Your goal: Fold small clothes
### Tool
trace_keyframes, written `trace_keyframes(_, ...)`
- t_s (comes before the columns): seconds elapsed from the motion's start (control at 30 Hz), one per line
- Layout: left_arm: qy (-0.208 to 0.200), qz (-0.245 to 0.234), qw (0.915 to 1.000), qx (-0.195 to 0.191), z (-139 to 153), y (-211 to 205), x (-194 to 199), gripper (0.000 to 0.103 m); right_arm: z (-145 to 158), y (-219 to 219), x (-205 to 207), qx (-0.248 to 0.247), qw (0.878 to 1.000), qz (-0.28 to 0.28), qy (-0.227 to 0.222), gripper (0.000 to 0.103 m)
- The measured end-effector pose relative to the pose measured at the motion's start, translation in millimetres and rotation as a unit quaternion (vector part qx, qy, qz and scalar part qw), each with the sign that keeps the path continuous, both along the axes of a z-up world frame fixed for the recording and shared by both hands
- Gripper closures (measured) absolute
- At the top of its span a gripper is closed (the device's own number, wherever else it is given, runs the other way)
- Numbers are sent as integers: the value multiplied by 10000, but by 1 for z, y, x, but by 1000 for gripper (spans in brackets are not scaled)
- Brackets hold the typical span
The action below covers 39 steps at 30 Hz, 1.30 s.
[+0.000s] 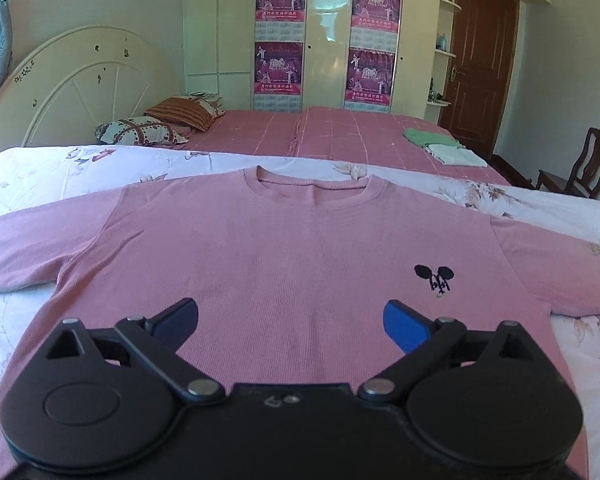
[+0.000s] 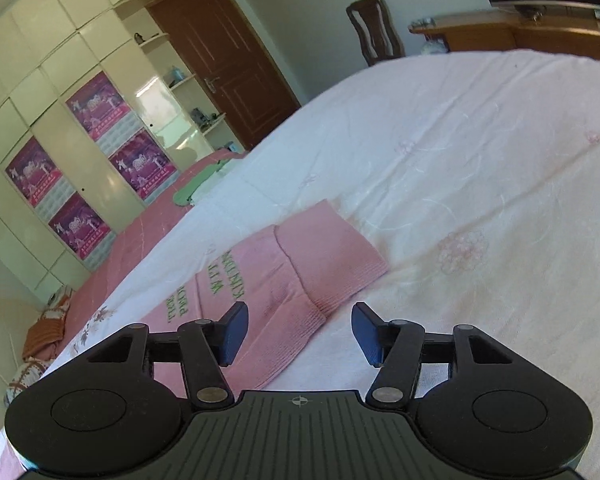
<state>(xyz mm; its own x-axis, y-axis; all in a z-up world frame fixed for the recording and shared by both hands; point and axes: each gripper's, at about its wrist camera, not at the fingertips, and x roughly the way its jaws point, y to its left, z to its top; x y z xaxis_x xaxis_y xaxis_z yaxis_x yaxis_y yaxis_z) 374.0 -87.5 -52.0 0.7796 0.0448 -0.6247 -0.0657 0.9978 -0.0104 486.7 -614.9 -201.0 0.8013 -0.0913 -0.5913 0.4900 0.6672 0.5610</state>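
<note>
A pink knit T-shirt (image 1: 284, 248) lies flat and spread out, front up, on a white floral quilt (image 1: 60, 172). It has a small black logo (image 1: 436, 278) on the chest. My left gripper (image 1: 291, 326) hovers open over the shirt's lower middle and holds nothing. In the right wrist view my right gripper (image 2: 300, 332) is open and empty above the end of the shirt's right sleeve (image 2: 296, 264), which has green lettering and a ribbed cuff. The sleeve lies flat on the quilt (image 2: 480, 184).
Beyond the quilt is a pink checked bedsheet (image 1: 340, 132) with pillows (image 1: 168, 120) at the left and folded green and white clothes (image 1: 444, 146) at the right. A wardrobe (image 1: 324, 32), brown door (image 1: 480, 68) and wooden chair (image 1: 580, 168) stand behind.
</note>
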Motion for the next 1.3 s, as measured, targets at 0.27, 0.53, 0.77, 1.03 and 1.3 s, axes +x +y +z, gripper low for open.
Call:
trace_keyframes(0.27, 154, 89, 9998, 47, 0, 35, 4, 4, -2, -19, -4, 62, 9999, -127, -91, 69)
trace_keyframes(0.53, 358, 198, 9991, 52, -6, 96, 14, 8, 50, 35, -5, -1151, 9920, 519, -15, 95)
trace_keyframes(0.77, 356, -68, 9990, -278, -9, 142, 24, 31, 105, 214, -5, -1851, 9546, 2228, -701, 97)
trace_keyframes(1.03, 341, 185, 9992, -99, -4, 202, 21, 39, 88, 430, -6, -1653, 9006, 3907, -950, 97)
trace_keyframes(1.3, 215, -324, 9940, -1018, -4, 204, 31, 15, 45, 512, -5, -2107, 8693, 4454, -396, 83)
